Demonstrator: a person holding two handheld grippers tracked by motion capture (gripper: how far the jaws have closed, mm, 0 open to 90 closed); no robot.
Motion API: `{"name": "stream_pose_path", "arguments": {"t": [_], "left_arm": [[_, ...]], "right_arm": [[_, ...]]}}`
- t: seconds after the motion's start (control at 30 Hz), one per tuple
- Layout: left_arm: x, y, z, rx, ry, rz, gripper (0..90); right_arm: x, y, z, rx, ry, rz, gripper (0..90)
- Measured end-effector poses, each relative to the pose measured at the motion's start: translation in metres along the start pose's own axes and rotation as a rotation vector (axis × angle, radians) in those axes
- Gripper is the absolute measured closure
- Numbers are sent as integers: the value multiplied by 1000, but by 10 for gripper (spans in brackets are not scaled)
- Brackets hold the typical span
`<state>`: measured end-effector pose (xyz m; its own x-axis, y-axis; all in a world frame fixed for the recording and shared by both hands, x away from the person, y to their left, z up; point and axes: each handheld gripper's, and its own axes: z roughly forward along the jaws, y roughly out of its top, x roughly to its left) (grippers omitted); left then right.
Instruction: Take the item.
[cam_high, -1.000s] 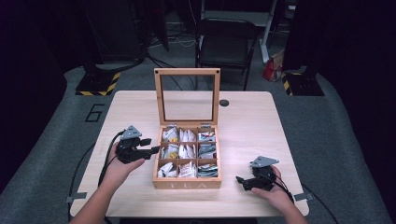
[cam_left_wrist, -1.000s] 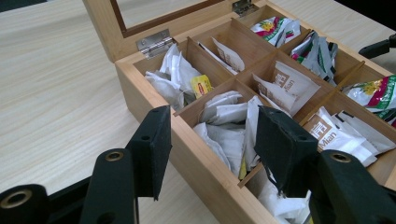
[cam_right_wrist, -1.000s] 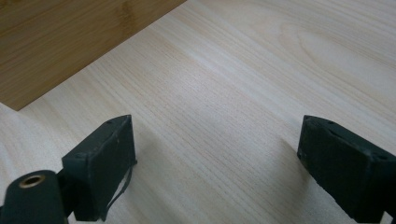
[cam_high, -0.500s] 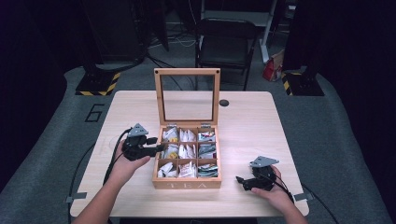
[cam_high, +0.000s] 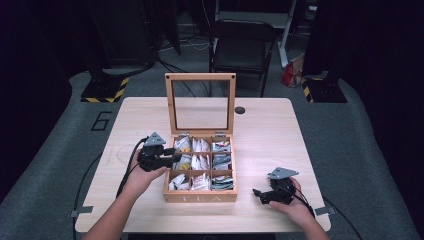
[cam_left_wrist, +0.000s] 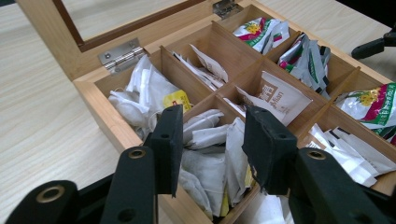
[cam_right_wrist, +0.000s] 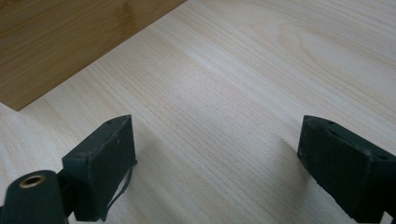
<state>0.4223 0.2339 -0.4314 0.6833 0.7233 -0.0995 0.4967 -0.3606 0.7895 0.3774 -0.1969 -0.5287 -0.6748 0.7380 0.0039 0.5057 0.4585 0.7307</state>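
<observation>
L gripper (cam_left_wrist: 212, 140) over the tea box (cam_high: 200, 196), at the box's 9 o'clock edge, nose above the middle-left compartment. Jaws half spread, have just been closing, nothing pinched yet; white tea bags (cam_left_wrist: 205, 161) sit between and below the pads. R gripper (cam_right_wrist: 215, 172) parked on the table (cam_high: 265, 125) at box's 4 o'clock, jaws wide, empty. Advice: dip lower, single out one bag, close on its paper edge, not the divider.
</observation>
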Motion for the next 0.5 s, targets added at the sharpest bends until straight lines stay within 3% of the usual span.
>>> {"name": "stream_pose_path", "arguments": {"t": [0.5], "left_arm": [[-7, 3, 16, 32, -17, 3, 661]], "right_arm": [[0, 0, 0, 0, 0, 0, 105]]}}
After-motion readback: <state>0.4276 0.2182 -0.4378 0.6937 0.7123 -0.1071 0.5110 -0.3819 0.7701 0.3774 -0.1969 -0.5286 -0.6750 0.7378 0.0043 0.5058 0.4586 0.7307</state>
